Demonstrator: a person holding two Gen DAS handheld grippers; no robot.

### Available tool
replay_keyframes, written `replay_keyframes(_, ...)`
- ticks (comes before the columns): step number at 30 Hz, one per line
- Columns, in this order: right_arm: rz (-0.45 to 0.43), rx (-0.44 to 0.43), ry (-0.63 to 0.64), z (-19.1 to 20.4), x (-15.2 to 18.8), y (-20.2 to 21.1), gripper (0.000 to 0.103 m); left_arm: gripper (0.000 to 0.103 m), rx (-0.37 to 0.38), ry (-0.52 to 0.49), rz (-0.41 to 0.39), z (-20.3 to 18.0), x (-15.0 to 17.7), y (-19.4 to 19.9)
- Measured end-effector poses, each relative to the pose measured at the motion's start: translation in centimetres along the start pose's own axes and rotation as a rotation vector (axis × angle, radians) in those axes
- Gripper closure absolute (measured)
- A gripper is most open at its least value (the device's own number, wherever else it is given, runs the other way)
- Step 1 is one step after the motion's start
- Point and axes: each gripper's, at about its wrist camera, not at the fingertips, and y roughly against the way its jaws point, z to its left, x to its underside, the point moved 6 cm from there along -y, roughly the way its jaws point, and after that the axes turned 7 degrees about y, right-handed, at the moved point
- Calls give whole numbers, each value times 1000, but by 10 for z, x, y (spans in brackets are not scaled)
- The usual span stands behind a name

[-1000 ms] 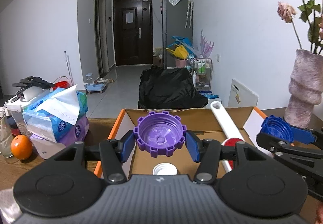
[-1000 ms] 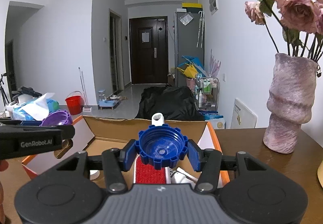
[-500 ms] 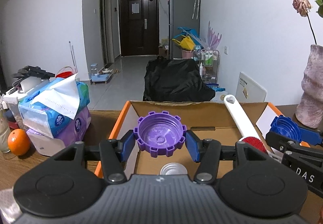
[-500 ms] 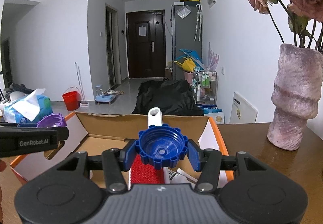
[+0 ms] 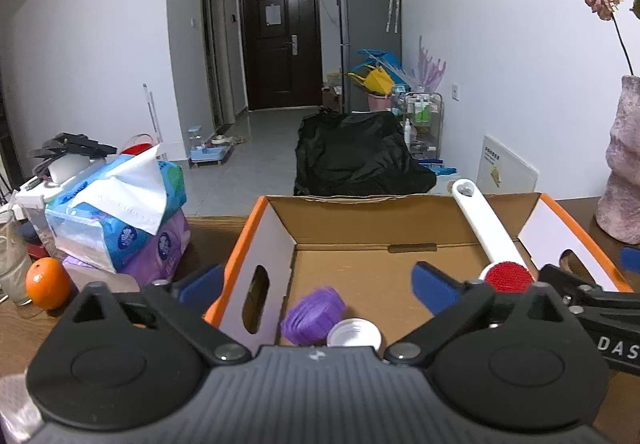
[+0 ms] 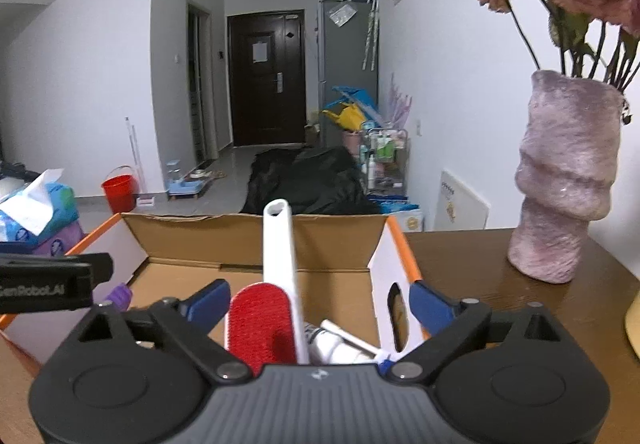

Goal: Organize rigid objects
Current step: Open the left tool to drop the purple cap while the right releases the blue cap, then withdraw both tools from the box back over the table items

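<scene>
As both claws just sprang wide, empty | purple cap (image 5: 313, 315) blurred in box (image 5: 256, 244) | blue cap unseen

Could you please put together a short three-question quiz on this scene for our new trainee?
1. True or false: the left claw grips the purple cap.
2. What lies beside the purple cap in the cardboard box? A) white cap B) orange C) vase
3. What colour is the pad on the white-handled brush?

Key:
1. False. Its jaws have just been opening and are empty; the cap is down in the box.
2. A, the white cap.
3. Red.
</scene>
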Motion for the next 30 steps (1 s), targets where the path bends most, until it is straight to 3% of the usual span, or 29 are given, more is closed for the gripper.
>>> replay_keyframes(2, 2, 0, -7, -2, 0, 0, 0, 0, -17, -6, -5, 0, 0, 0)
replay_keyframes(18, -13, -3, 0, 2, -1, 11, 0, 0, -17, 16, -6, 5, -2, 7)
replay_keyframes(30, -65, -11, 12, -3, -4, 46, 0, 0, 23, 44, -45, 11, -6, 47)
